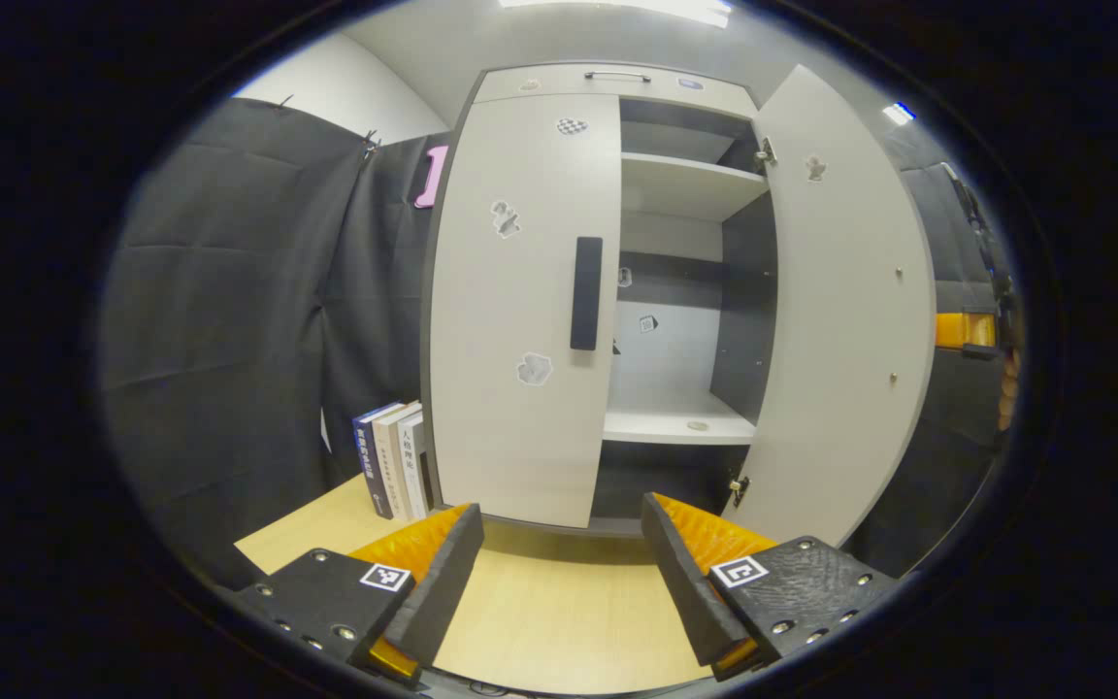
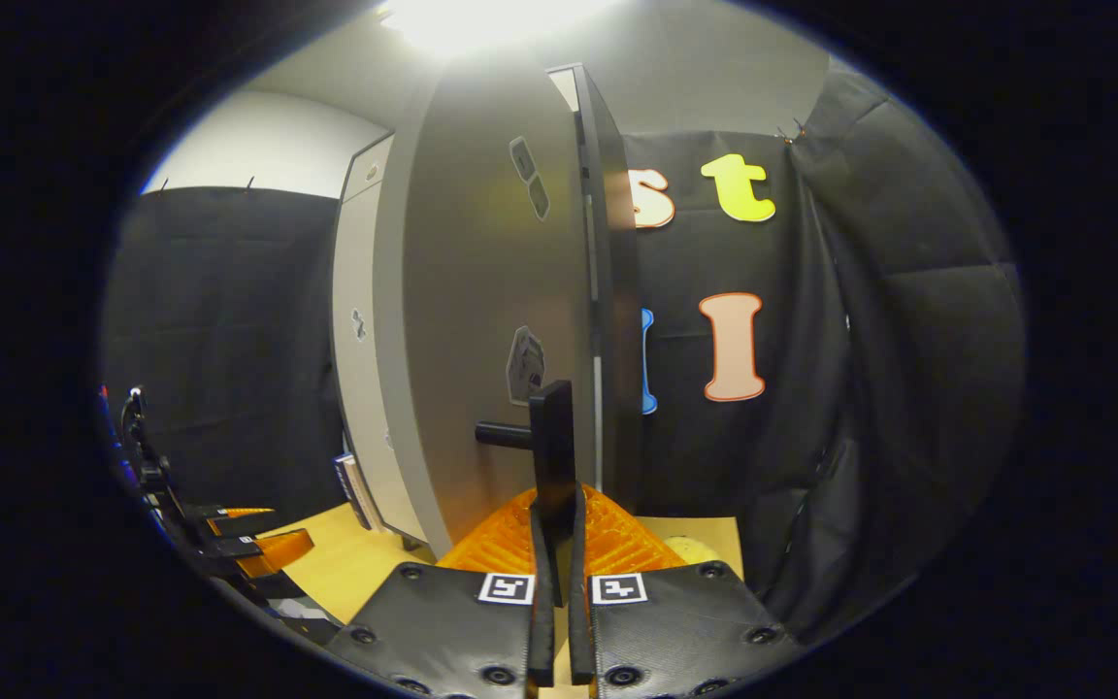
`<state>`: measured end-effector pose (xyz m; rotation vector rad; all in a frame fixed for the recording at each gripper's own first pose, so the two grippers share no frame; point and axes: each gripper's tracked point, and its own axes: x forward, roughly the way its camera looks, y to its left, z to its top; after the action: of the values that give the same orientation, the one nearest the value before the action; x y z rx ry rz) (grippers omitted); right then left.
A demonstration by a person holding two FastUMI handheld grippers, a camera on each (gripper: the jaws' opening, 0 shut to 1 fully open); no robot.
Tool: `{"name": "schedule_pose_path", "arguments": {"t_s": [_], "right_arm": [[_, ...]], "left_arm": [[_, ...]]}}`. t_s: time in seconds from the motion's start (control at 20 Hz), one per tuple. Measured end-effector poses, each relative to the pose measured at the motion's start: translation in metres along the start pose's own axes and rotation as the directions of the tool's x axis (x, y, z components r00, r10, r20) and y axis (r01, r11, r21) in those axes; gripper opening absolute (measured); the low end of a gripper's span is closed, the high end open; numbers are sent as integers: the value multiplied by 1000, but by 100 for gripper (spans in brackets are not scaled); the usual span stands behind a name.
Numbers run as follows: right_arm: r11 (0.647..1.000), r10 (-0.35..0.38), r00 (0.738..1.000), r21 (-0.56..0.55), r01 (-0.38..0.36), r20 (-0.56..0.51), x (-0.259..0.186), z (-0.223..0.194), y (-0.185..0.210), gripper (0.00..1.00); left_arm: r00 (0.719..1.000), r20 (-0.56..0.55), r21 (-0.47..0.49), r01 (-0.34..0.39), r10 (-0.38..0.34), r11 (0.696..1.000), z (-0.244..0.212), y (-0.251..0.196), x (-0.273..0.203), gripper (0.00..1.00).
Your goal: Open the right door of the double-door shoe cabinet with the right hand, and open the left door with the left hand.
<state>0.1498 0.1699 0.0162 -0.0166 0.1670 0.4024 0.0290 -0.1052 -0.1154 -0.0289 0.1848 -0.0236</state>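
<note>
The shoe cabinet stands at the back edge of the table, with a few books upright against its left side; its right door is swung well out, showing bare shelves inside, while the left door sits flush and closed, its dark vertical handle near the inner edge.

The step in hand looks to be the left door: the left gripper should go forward and up to that handle, straddle it squarely with one finger on each side, close firmly, then pull back along an arc about the left hinges rather than straight out, so the grip does not twist off.

The left gripper's fingers are spread wide, hovering over the table's front, touching nothing; the right gripper has its fingers drawn narrow, pinching the right door's handle from both sides, with the door's face rising just ahead and the cabinet's front seen beyond it.
</note>
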Motion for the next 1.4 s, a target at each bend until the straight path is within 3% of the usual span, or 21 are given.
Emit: {"name": "schedule_pose_path", "arguments": {"t_s": [0.35, 0.55, 0.8, 0.9, 0.95, 1.25, 1.3, 1.35, 1.4], "right_arm": [[997, -71, 997, 17, 71, -1, -1, -2, -5, 7], [984, -180, 983, -16, 179, -33, -5, -3, -10, 7], [977, -194, 974, 67, 203, -117, -50, -24, 9, 6], [967, -227, 967, 94, 239, -117, -66, -22, 8, 1], [956, -268, 957, 93, 278, -108, -76, -20, 3, 5], [884, -445, 888, 105, 456, -114, -134, -28, -13, 5], [868, -475, 872, 98, 486, -114, -146, -28, -19, 0], [854, -499, 859, 100, 510, -114, -155, -28, -25, 5], [839, -522, 845, 110, 533, -119, -159, -30, -31, 0]], "left_arm": [[1000, -16, -25, 26, -26, 999, 10, -1, 7, 96], [999, 4, 26, 54, -54, 998, 30, 15, 21, 98], [997, 21, 51, 80, -81, 995, 49, 45, 32, 97], [994, 46, 29, 99, -100, 995, 58, 54, 38, 98], [992, 61, 15, 108, -109, 994, 64, 59, 41, 96], [971, 131, -27, 203, -198, 979, 97, 66, 71, 96], [965, 149, -29, 223, -216, 974, 104, 62, 73, 96], [957, 166, -28, 244, -236, 969, 112, 57, 76, 96], [951, 179, -22, 261, -254, 965, 120, 52, 81, 96]]}}
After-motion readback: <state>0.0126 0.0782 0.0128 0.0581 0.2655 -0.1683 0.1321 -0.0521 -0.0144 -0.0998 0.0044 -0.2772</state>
